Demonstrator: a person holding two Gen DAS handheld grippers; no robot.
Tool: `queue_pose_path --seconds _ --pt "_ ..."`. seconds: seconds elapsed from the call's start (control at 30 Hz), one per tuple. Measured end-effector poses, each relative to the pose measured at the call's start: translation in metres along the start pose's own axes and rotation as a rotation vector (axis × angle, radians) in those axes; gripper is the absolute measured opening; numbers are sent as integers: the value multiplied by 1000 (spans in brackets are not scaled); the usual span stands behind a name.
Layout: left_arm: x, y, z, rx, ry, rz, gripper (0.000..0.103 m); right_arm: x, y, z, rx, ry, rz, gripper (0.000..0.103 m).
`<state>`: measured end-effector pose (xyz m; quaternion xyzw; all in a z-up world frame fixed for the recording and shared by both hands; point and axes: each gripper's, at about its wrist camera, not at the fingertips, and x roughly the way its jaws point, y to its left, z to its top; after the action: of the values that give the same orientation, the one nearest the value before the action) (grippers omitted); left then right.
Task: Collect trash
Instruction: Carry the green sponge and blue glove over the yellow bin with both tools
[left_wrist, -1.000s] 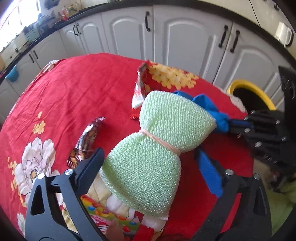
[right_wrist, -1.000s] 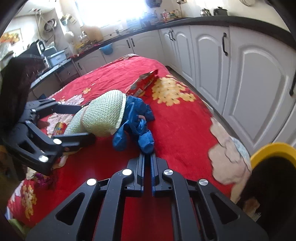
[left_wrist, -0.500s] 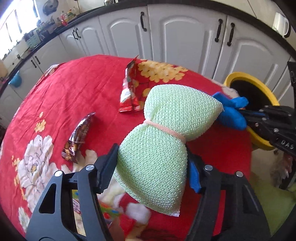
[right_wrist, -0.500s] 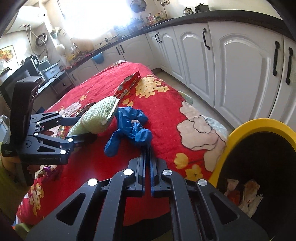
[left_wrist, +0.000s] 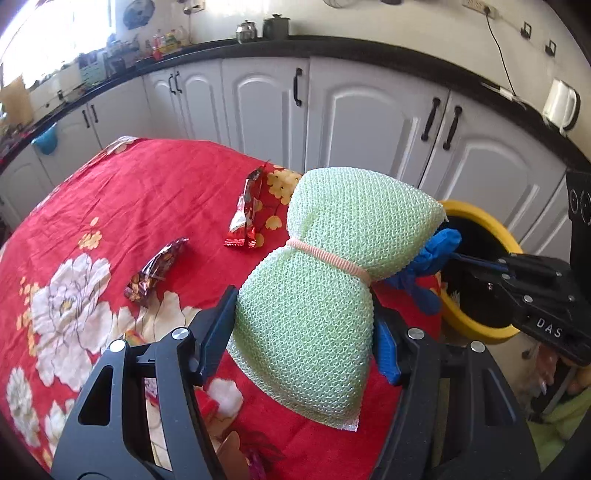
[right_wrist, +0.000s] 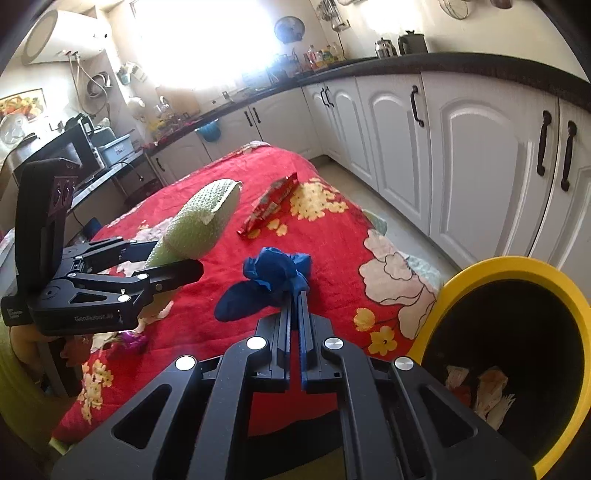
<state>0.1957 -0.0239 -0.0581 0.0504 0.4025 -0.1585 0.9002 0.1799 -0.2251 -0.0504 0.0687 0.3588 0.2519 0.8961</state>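
Left wrist view: the left claw (left_wrist: 303, 328) pinches a pale green mesh scrubber (left_wrist: 332, 280), a knitted pouch cinched at its waist by a pink elastic band, lifted above the red floral tabletop (left_wrist: 129, 206). Its jaws have just been closing, with the scrubber between them. A silver-red wrapper (left_wrist: 245, 214) and a dark brown wrapper (left_wrist: 155, 267) lie on the cloth. Beyond the scrubber, a crumpled blue glove (left_wrist: 430, 258) hangs near the rim of the yellow bin (left_wrist: 476, 328).

Right wrist view: the right claw (right_wrist: 293, 299) is pressed together on the blue glove (right_wrist: 273, 277), held above the tabletop's edge, beside the yellow bin (right_wrist: 517, 267), which holds scraps of paper.
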Motion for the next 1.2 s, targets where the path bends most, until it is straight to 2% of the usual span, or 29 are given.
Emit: queue_pose_path --seconds 0.23,1.2 --pt "-17 -6 -1 -56 -43 -17 57 -22 -2 -2 -5 -38 -5 3" --pt "-35 -75 15 -22 -118 -113 57 -110 -61 -8 91 -186 -114 3"
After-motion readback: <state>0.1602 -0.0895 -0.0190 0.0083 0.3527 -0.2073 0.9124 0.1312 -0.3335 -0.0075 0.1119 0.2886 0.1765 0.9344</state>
